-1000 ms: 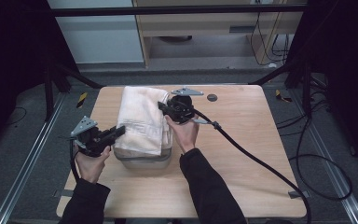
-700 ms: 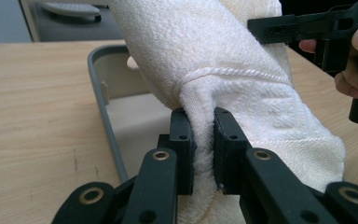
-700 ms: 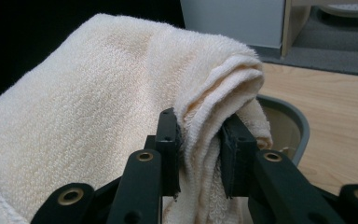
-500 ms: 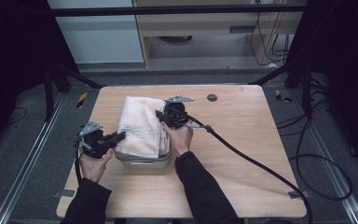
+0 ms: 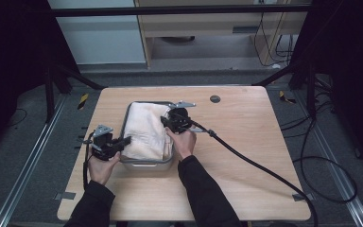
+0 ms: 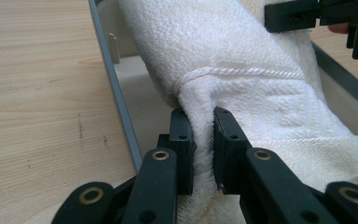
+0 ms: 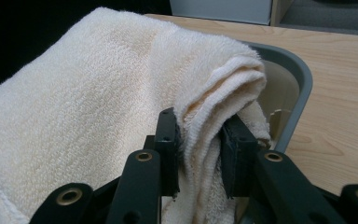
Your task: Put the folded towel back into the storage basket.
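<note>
While both sets of jaws are clamped, each pinches a fold of the white towel (image 5: 145,130). Left gripper (image 6: 204,149) grips the towel's near-left edge beside the tub wall; right gripper (image 7: 199,154) grips layered folds at the right rim. Folded towel lies in the grey metal tub (image 5: 147,164), draping over its near end. Tub stands on the wooden surface (image 5: 246,142), towards its left half. Black cable (image 5: 250,161) trails from the right gripper across the surface.

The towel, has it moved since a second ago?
Yes. The towel has sunk into the bin, whose rim now shows at the far end, nearer the table's middle.
</note>
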The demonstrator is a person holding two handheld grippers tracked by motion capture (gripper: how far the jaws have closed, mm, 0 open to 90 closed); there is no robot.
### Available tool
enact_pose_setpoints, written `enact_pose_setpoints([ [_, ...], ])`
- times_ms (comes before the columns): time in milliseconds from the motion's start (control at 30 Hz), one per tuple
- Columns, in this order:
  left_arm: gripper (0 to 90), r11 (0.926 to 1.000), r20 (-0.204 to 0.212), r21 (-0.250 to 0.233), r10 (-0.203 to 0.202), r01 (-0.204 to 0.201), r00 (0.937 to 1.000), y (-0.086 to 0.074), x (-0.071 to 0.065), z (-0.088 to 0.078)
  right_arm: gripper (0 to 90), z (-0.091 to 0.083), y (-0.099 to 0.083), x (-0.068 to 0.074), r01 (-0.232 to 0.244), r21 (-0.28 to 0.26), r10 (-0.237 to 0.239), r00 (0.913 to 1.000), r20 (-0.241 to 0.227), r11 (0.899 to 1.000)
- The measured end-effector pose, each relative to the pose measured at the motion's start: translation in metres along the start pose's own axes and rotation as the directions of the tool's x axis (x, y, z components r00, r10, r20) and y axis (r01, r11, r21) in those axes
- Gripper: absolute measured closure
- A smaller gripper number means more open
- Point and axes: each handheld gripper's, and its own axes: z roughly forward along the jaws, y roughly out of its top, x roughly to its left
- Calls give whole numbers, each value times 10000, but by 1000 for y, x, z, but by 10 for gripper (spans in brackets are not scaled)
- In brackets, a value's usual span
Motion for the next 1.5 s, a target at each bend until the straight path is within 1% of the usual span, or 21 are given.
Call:
enact_pose_setpoints([
  [67, 787, 9998, -204, 103, 173, -171, 9996, 0, -2, 2, 711, 3, -2, -1, 43, 59, -43, 10000, 22, 10000],
  [133, 783, 9998, -204, 103, 173, -171, 9996, 0, -2, 2, 708, 6, -4, -1, 138, 87, -139, 9999, 58, 9999],
  [267, 761, 9992, -471, 308, 282, -267, 9985, 0, -5, 3, 701, 8, -5, -3, 145, 240, -146, 9999, 44, 9996],
  [300, 733, 9989, -635, 371, 303, -280, 9975, 0, -6, 2, 696, 9, -5, -3, 208, 296, -209, 9998, 28, 9993],
  [433, 689, 9988, -610, 413, 278, -253, 9977, 0, -6, 2, 682, 11, -6, -3, 417, 436, -418, 9991, 18, 9982],
  [600, 574, 9971, -791, 551, 574, -532, 9952, 0, -13, 2, 645, 12, -7, -1, 891, 630, -891, 9960, -25, 9940],
  [633, 574, 9970, -789, 560, 578, -535, 9952, 0, -13, 2, 645, 12, -7, -1, 891, 630, -891, 9960, -25, 9940],
  [733, 532, 9977, -666, 401, 574, -548, 9961, 1, -14, -3, 615, 11, -7, 0, 1082, 696, -1078, 9941, -93, 9917],
  [767, 495, 9984, -621, 95, 562, -557, 9965, 2, -14, -8, 586, 9, -7, 1, 1336, 649, -1334, 9910, -73, 9889],
  [800, 494, 9984, -621, 95, 562, -557, 9965, 2, -14, -8, 586, 9, -7, 1, 1336, 649, -1334, 9910, -73, 9889],
  [833, 489, 9985, -517, -80, 533, -537, 9972, 3, -14, -11, 561, 6, -6, 2, 1622, 494, -1627, 9867, 63, 9855],
  [867, 482, 9979, -463, -326, 544, -559, 9974, 5, -15, -17, 555, 3, -5, 3, 1687, 396, -1690, 9856, 39, 9849],
  [933, 467, 9973, -438, -425, 585, -604, 9973, 6, -15, -20, 546, 1, -3, 3, 1715, 286, -1716, 9852, -3, 9848],
  [967, 459, 9961, -397, -629, 593, -617, 9975, 6, -16, -25, 528, -7, 0, 3, 1745, 66, -1745, 9847, 16, 9846],
  [1000, 450, 9961, -397, -629, 593, -617, 9975, 6, -16, -25, 528, -7, 0, 3, 1745, 66, -1745, 9847, 16, 9846],
  [1133, 419, 9941, -403, -855, 640, -673, 9971, 5, -18, -34, 480, -29, 7, 1, 1771, -404, -1769, 9842, 74, 9834],
  [1167, 419, 9933, -404, -927, 658, -693, 9970, 5, -18, -36, 480, -29, 7, 1, 1771, -404, -1769, 9842, 74, 9834],
  [1233, 404, 9925, -386, -1010, 653, -690, 9971, 4, -19, -39, 453, -38, 9, -1, 1674, -556, -1675, 9859, 30, 9843],
  [1400, 363, 9906, -340, -1180, 659, -695, 9972, 2, -20, -45, 379, -60, 11, -9, 1759, -768, -1749, 9844, 187, 9814],
  [1433, 348, 9902, -328, -1199, 680, -715, 9971, 1, -20, -47, 343, -69, 11, -13, 1685, -869, -1675, 9857, 189, 9819],
  [1500, 340, 9899, -293, -1223, 680, -711, 9973, -1, -21, -48, 328, -74, 10, -15, 1647, -883, -1639, 9863, 172, 9824],
])
